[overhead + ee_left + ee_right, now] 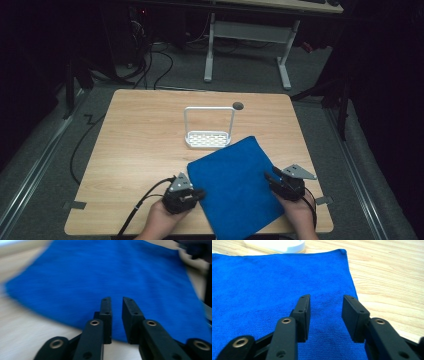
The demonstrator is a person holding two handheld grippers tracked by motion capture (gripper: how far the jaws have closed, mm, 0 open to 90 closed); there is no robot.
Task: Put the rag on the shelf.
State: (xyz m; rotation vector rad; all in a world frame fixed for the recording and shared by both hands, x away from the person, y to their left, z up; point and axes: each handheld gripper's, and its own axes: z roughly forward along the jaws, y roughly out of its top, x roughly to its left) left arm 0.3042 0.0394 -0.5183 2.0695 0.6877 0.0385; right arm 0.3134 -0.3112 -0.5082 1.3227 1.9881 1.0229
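A blue microfibre cloth (237, 185) lies flat on the light wooden table (135, 145), its far corner touching a white wire-handled rack (208, 131). The left gripper (196, 194), jaws narrowly parted, and the right gripper (270, 179), jaws wider and empty, flank opposite edges, seemingly placed to take hold of it together.

The cloth (235, 185) lies flat on the counter (140, 145), near its 6 o'clock edge. The rack (208, 130) stands just beyond it at 11 o'clock. The left tool (192, 196) is at the cloth's 9 o'clock edge, the right tool (274, 181) at its 3 o'clock edge.
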